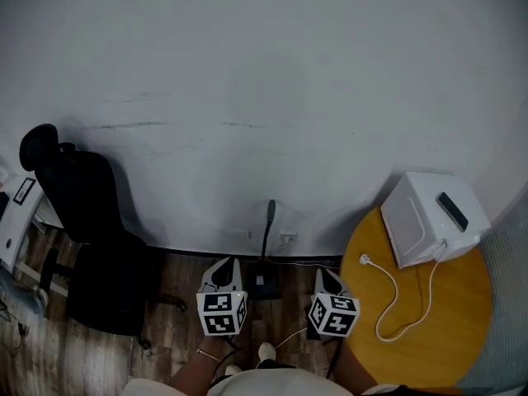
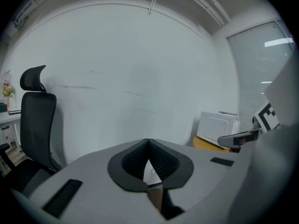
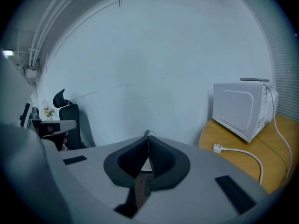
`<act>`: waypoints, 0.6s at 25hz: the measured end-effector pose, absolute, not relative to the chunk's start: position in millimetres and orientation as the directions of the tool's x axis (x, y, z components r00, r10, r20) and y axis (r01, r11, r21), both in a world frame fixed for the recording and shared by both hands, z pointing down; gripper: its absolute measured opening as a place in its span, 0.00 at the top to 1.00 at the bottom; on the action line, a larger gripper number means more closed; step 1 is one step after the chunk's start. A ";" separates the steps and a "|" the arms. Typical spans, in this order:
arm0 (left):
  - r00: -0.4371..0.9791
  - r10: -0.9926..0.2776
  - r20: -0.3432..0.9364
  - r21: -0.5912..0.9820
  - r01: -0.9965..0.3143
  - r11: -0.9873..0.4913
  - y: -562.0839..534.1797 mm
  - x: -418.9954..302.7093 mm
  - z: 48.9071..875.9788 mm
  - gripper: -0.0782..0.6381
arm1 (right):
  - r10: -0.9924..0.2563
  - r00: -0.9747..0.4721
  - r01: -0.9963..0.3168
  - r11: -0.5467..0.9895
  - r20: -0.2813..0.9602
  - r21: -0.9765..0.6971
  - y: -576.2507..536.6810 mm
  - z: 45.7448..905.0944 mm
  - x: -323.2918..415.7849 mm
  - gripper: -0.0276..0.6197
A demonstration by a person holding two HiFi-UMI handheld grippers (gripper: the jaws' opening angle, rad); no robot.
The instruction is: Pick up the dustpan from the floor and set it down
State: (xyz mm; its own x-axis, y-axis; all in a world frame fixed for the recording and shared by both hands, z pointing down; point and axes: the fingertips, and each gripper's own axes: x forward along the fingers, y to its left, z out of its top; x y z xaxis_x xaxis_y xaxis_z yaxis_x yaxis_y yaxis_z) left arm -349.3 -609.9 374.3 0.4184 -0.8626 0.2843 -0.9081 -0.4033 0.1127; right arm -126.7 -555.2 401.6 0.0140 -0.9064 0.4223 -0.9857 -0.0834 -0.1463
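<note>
Found left gripper (image 1: pixel 224 271) and right gripper (image 1: pixel 328 280) pressed together, pinching nothing. Spotted dustpan (image 1: pixel 266 282) standing on floor (image 1: pixel 177 328) against wall (image 1: pixel 264 97), between them, untouched. Judged as either before pickup or after setting down; if before, would next need jaws spread round the handle (image 1: pixel 268 225).

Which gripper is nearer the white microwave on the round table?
Right. The right gripper is beside the round table, below-left of the microwave; the left gripper is farther left, nearer the black chair.

Dim, bluish, evenly lit views, fisheye-curved with dark vignetted corners.
</note>
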 end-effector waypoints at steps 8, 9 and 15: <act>0.443 -0.856 0.266 0.117 -0.897 -0.427 -593.2 -353.1 367.4 0.87 | -0.918 0.095 -0.995 -0.104 0.385 -0.003 -537.9 382.2 -135.5 0.91; 0.443 -0.856 0.268 0.118 -0.897 -0.427 -591.7 -353.5 368.3 0.87 | -0.919 0.091 -0.995 -0.102 0.384 -0.007 -537.5 381.2 -136.8 0.91; 0.440 -0.859 0.262 0.119 -0.898 -0.424 -588.0 -356.9 365.5 0.87 | -0.913 0.093 -0.994 -0.109 0.398 -0.017 -537.0 383.5 -137.9 0.91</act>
